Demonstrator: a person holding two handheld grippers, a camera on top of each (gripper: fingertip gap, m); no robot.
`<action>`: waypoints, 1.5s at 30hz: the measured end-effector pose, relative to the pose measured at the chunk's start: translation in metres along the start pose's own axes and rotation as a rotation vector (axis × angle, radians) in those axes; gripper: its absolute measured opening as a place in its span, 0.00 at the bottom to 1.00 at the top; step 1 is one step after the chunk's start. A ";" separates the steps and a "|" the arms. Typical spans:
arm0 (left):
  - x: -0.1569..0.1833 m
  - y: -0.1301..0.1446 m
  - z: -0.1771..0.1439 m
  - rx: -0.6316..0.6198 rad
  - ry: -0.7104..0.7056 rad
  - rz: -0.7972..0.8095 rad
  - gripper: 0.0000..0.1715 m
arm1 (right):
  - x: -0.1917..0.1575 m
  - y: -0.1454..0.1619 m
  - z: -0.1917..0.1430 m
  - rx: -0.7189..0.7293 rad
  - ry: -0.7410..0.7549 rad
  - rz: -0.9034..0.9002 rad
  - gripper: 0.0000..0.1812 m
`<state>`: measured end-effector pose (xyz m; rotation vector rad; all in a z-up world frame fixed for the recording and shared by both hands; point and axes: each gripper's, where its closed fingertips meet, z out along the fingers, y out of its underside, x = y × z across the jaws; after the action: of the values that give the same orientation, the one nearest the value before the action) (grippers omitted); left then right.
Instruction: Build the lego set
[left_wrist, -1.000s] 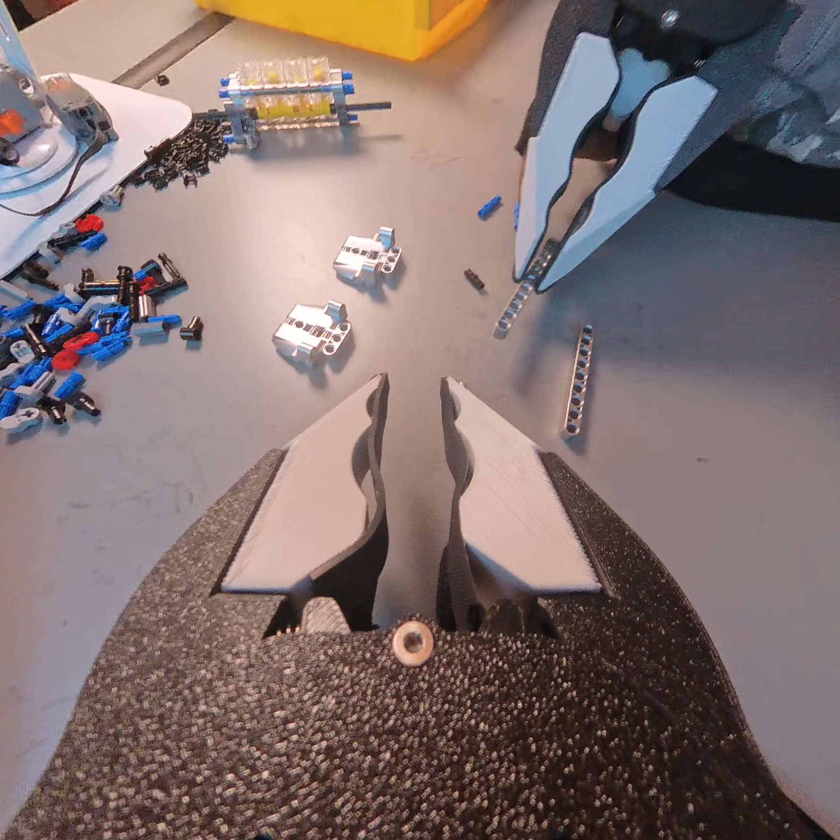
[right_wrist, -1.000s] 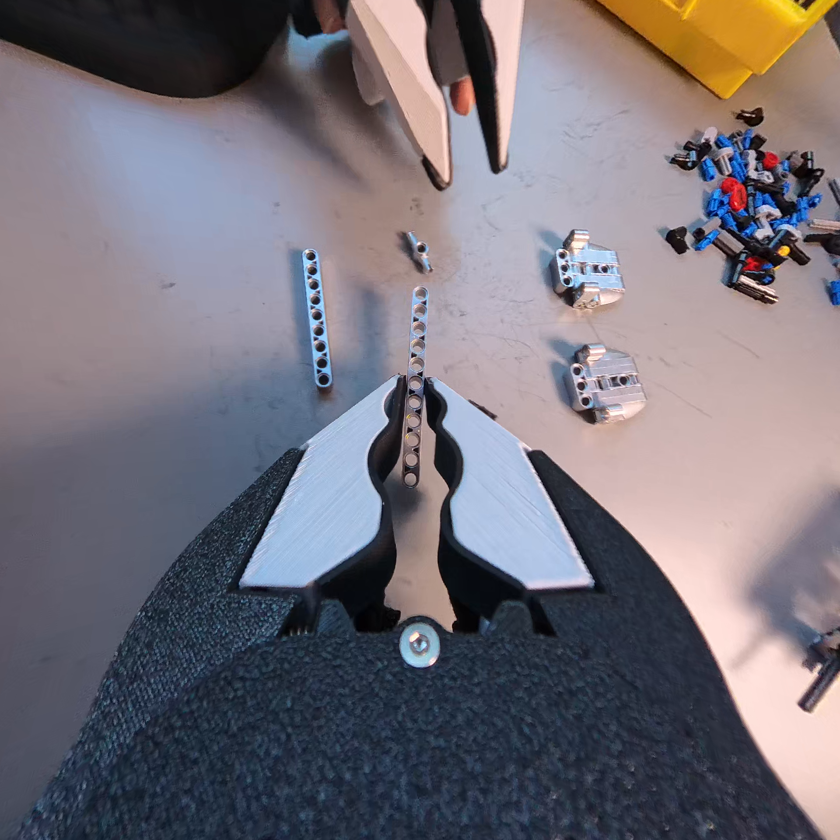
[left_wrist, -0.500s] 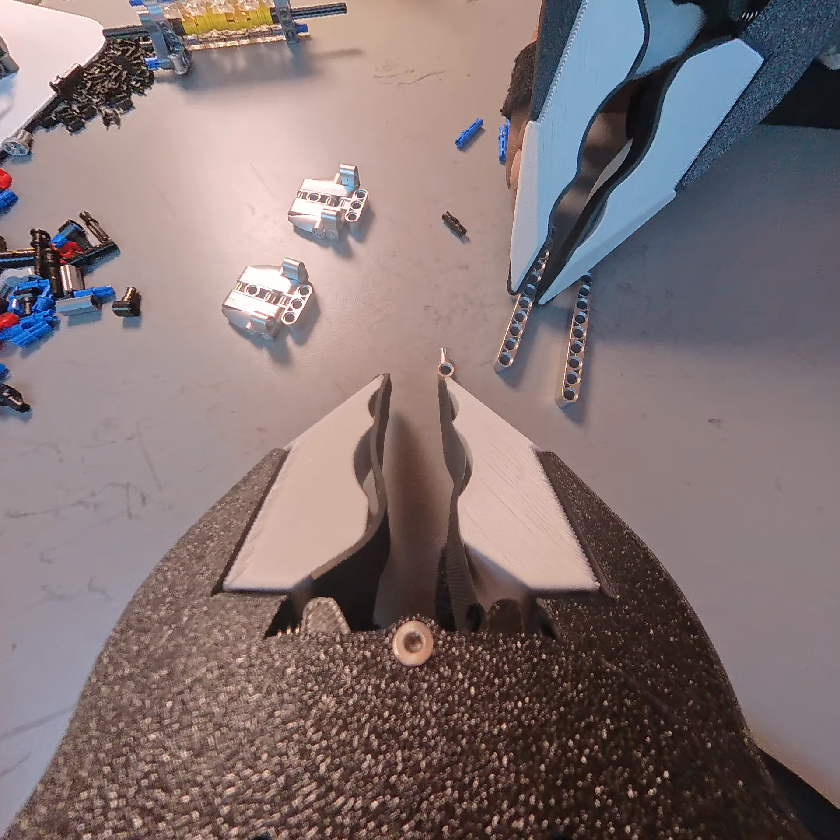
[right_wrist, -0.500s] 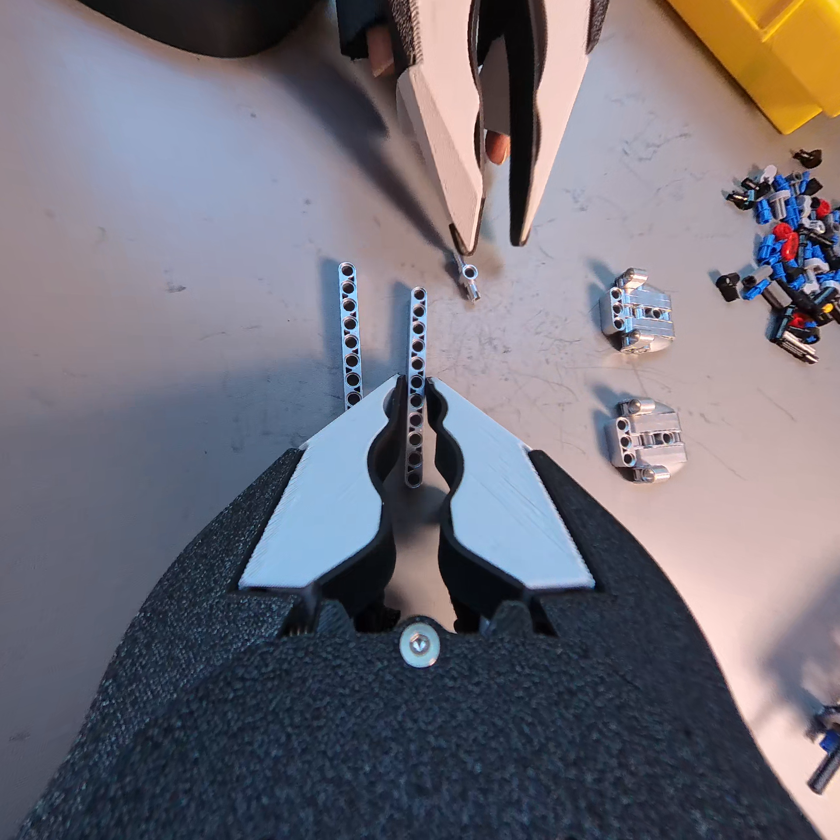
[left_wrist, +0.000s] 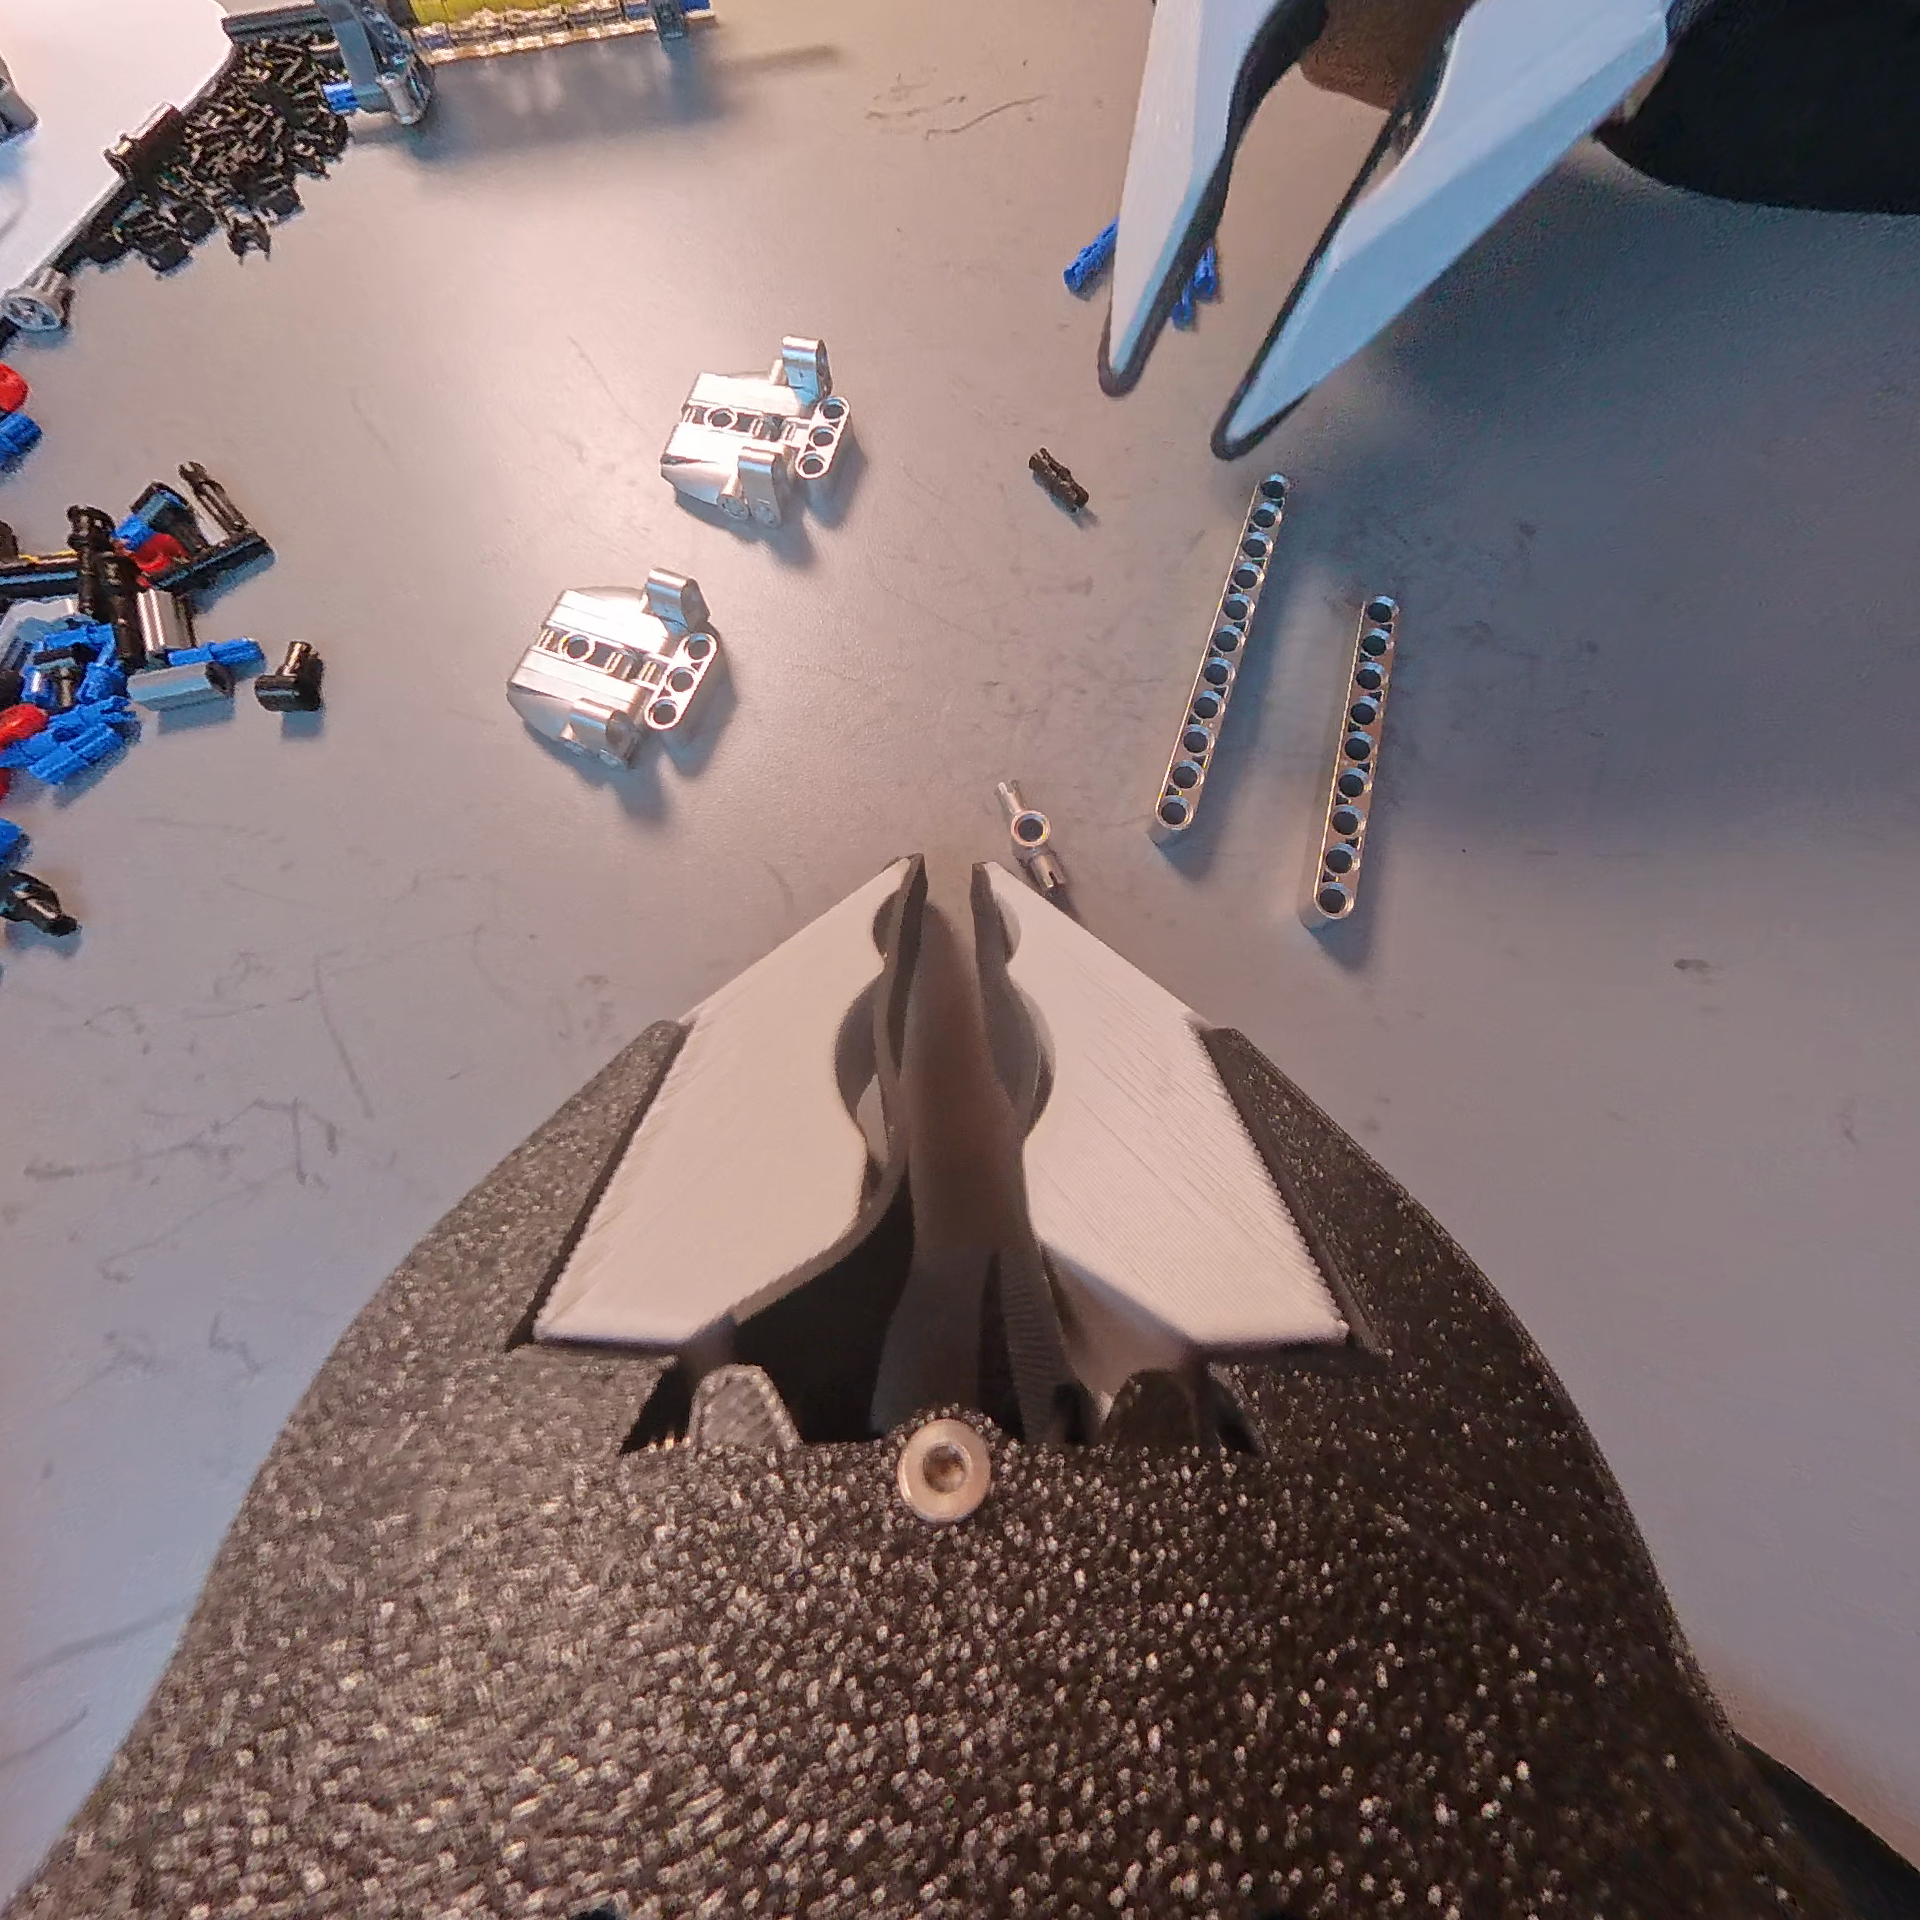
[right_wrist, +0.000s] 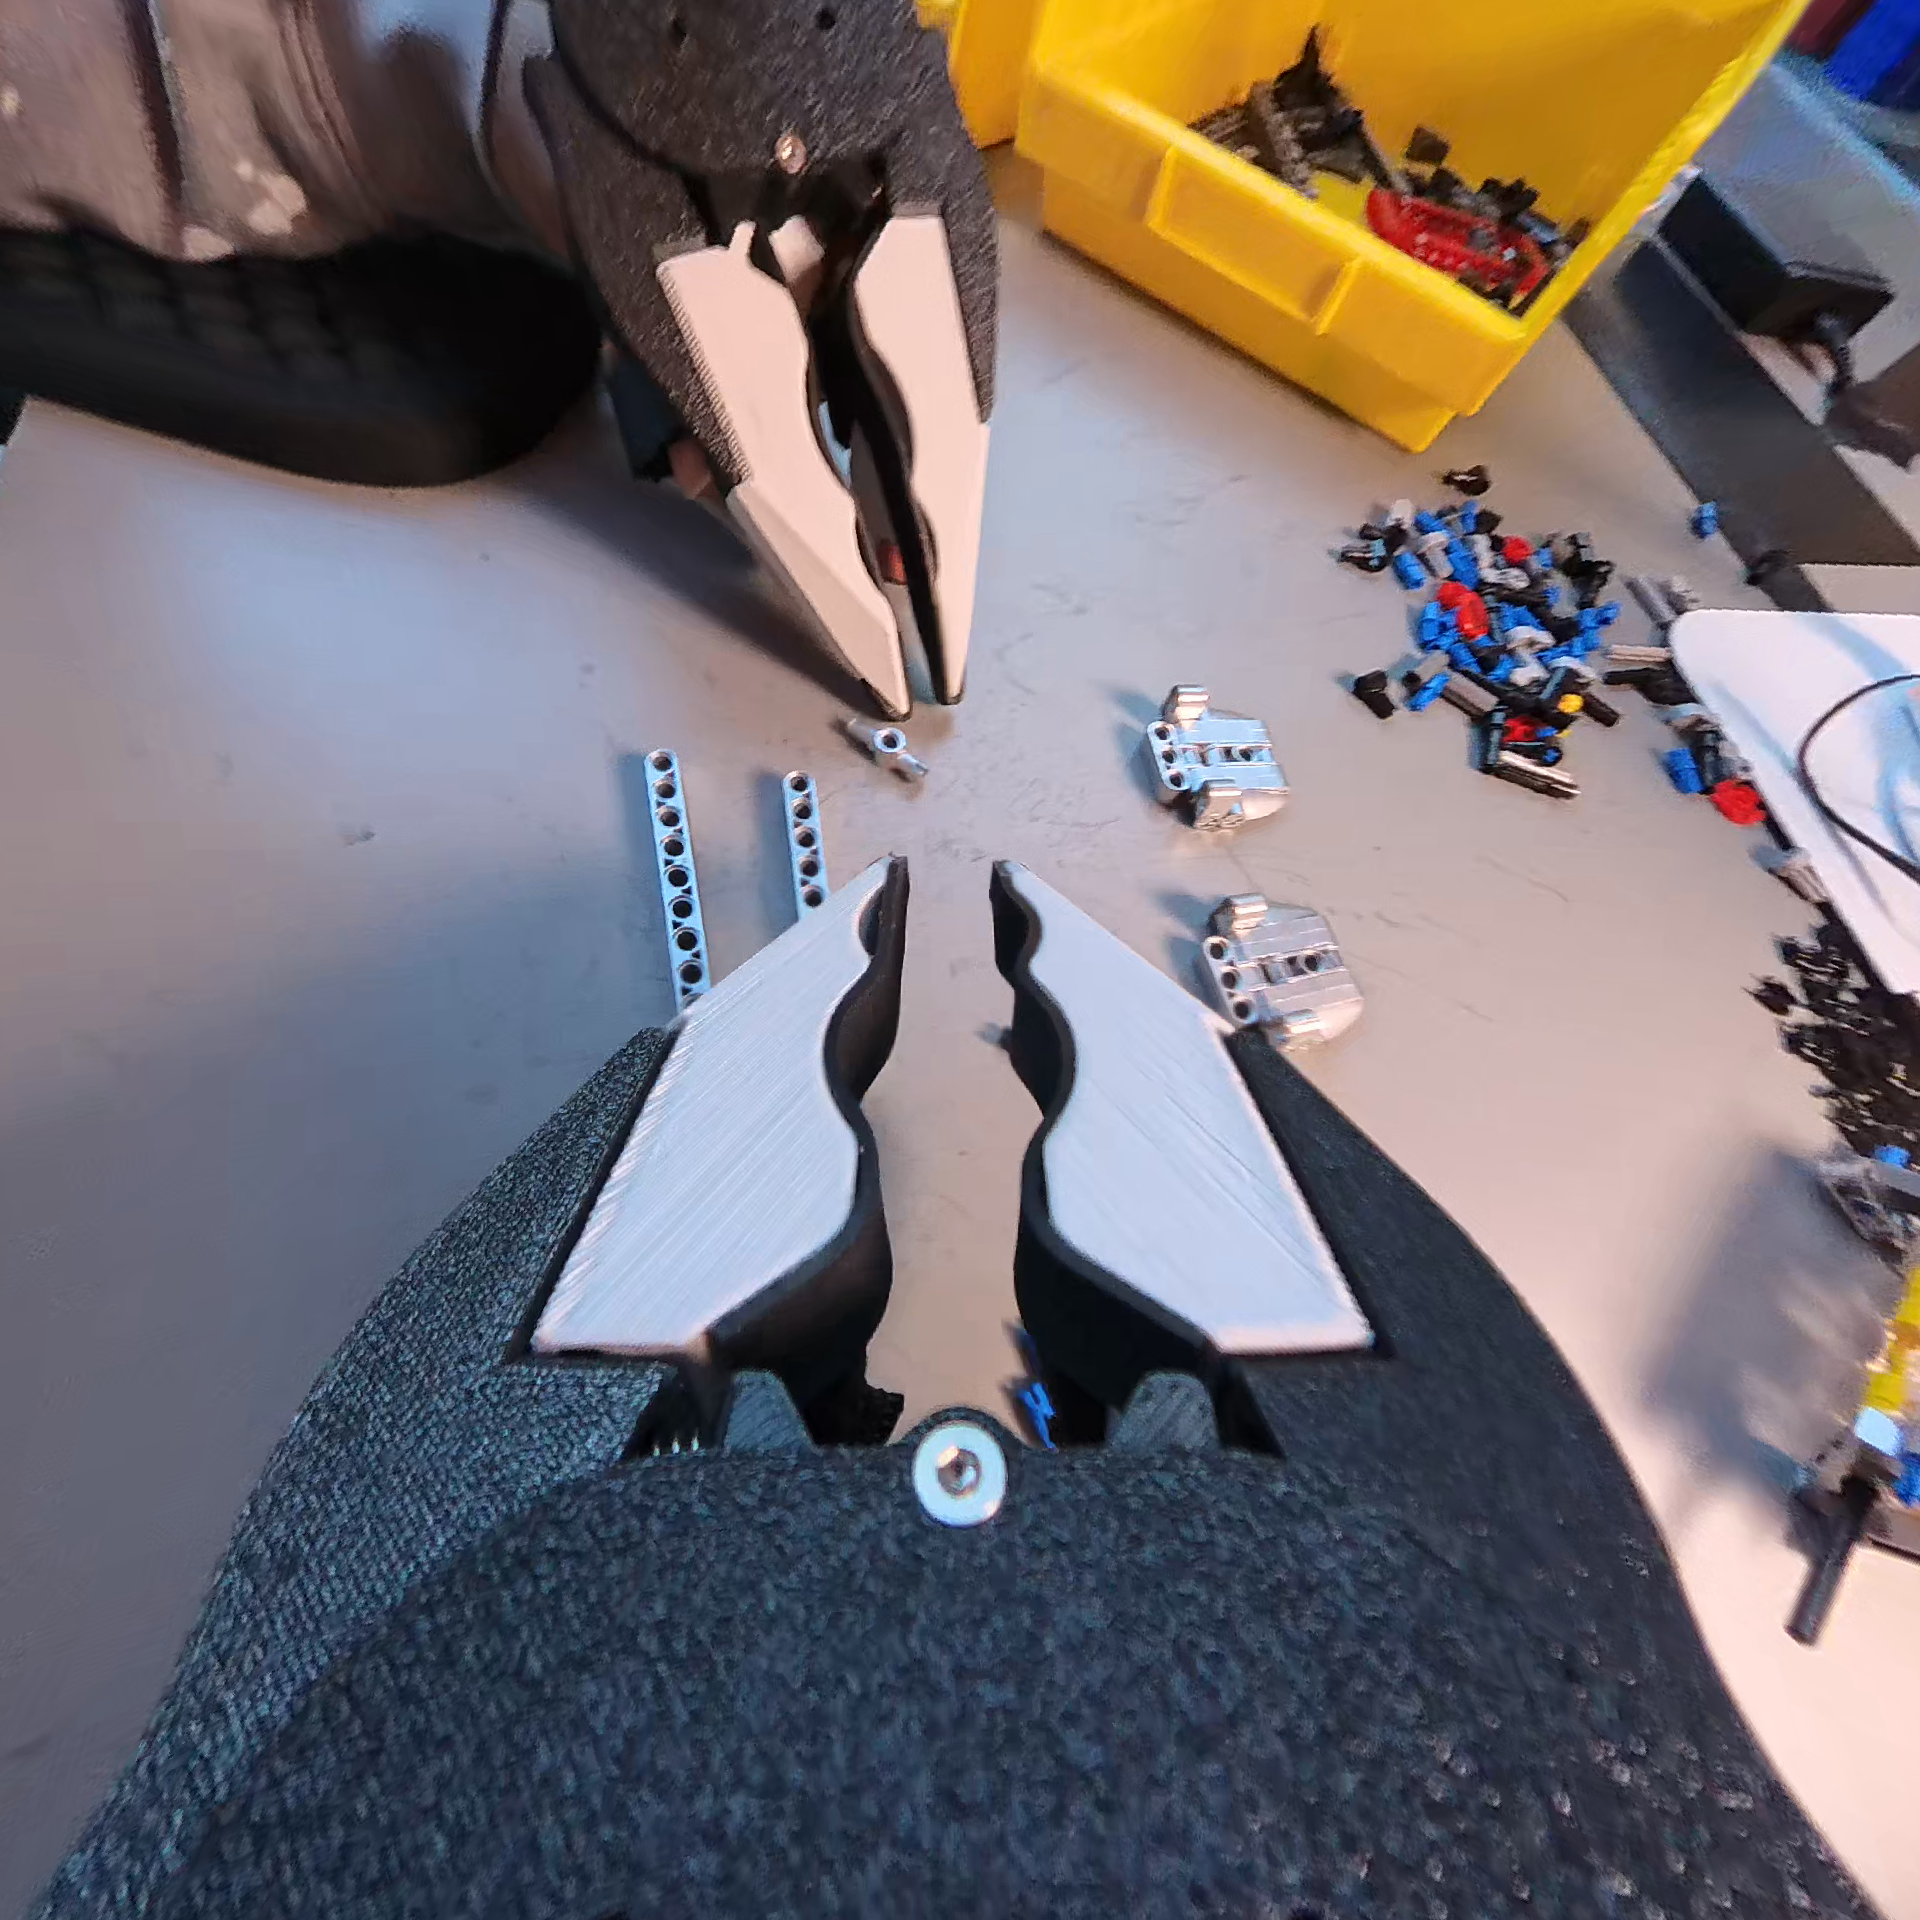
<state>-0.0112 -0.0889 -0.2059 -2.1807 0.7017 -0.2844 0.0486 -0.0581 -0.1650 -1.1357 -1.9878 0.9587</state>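
Observation:
Two grey holed beams (left_wrist: 1226, 649) (left_wrist: 1356, 758) lie side by side on the grey table; they also show in the right wrist view (right_wrist: 805, 842) (right_wrist: 675, 873). My right gripper (right_wrist: 945, 868) is open and empty, raised just behind the beams' near ends; it also shows in the left wrist view (left_wrist: 1184, 410). My left gripper (left_wrist: 945, 868) is shut with nothing between its fingers. A small grey connector (left_wrist: 1029, 828) lies just beside its right fingertip. From the right wrist view, the left gripper (right_wrist: 923, 698) stands right behind that connector (right_wrist: 886, 746).
Two silver blocks (left_wrist: 753, 447) (left_wrist: 613, 670) lie left of the beams. A black pin (left_wrist: 1058, 480) and blue pins (left_wrist: 1086, 260) lie near the right gripper. A pile of small blue, black and red pieces (right_wrist: 1507, 644), a yellow bin (right_wrist: 1247, 208) and a white board (right_wrist: 1818, 748) are farther off. About 9 cm separates my left fingertips from my right. About 5 cm separates my right fingertips from the black pin (left_wrist: 1058, 480).
My right gripper has let go of the beam, which now lies beside the other one, and has opened and drawn back. My left gripper's jaws have closed beside the small connector.

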 end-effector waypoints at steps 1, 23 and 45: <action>-0.001 0.000 0.000 0.001 -0.003 -0.001 0.04 | 0.005 -0.002 -0.003 0.012 0.018 0.009 0.08; -0.022 -0.029 -0.020 0.203 -0.056 -0.116 0.03 | 0.052 0.070 -0.086 -0.187 0.117 0.138 0.08; 0.016 -0.055 -0.016 0.299 0.090 -0.105 0.04 | 0.014 0.048 -0.063 -0.102 -0.073 0.136 0.02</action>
<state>0.0166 -0.0794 -0.1541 -1.9306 0.5546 -0.5114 0.1138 -0.0117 -0.1699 -1.3239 -2.0591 0.9895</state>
